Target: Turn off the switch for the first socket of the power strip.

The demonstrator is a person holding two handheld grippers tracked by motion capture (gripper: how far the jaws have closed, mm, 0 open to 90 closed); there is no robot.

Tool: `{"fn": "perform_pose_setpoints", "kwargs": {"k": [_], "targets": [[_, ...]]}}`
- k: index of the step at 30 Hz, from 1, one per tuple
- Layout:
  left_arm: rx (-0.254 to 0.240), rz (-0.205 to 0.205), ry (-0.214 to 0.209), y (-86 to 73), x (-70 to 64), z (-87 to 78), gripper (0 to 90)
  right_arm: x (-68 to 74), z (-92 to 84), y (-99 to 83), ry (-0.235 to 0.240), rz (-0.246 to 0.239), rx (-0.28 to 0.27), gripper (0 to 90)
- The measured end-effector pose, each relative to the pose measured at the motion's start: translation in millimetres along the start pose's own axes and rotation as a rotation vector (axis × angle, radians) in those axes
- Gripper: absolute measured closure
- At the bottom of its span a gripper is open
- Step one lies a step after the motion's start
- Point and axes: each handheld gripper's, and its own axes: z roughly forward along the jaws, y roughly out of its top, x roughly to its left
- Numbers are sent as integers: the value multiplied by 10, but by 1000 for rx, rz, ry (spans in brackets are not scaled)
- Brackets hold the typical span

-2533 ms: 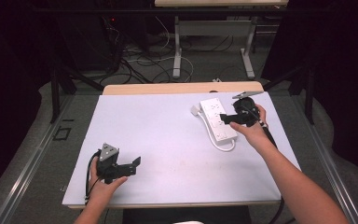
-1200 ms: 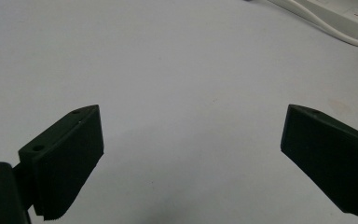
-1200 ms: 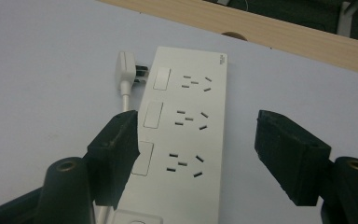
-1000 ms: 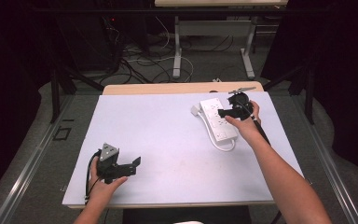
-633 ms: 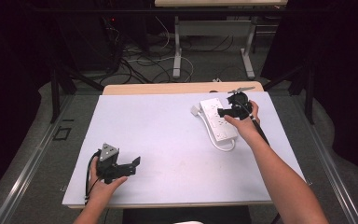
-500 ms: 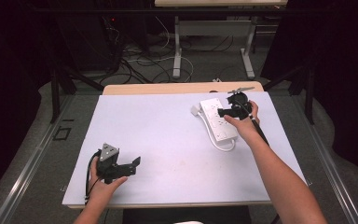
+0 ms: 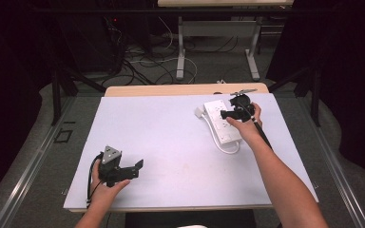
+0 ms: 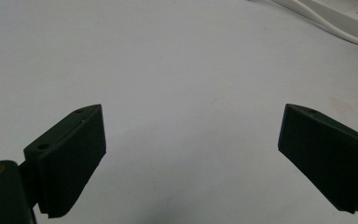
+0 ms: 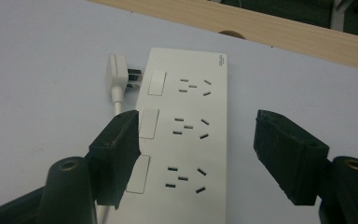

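High view: right gripper (image 7: pixel 224 114) is hovering over the white power strip (image 7: pixel 221 124) at the table's (image 7: pixel 161 142) far right, while the left gripper (image 7: pixel 138 166) is idling near the front-left edge. Left gripper view: jaws are gaping wide over bare mat, strip's cable (image 8: pixel 321 23) getting cut off top right. Right gripper view: jaws are standing wide astride the strip, plug (image 9: pixel 116 72) lying just beside its far corner; I'm judging the casing rigid, light, slick, so grip across the long edges; near end is running out of frame.

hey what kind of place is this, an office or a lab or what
Probably a lab or workshop set up for recording. A person works two hand-held grippers, left and right, at a covered table with a power strip, with loose cables on the floor behind.
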Motion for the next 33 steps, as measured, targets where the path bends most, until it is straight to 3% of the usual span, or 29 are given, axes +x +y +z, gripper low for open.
{"fn": "perform_pose_setpoints", "kwargs": {"k": [6, 12, 33], "targets": [[-5, 8, 4, -1, 10, -8, 74, 16, 54, 3, 9, 31, 0, 309], [-4, -2, 2, -5, 8, -16, 74, 28, 96, -6, 10, 1, 0, 339], [-9, -4, -1, -4, 7, -23, 75, 106, 273, -29, 46, -3, 41, 452]]}}
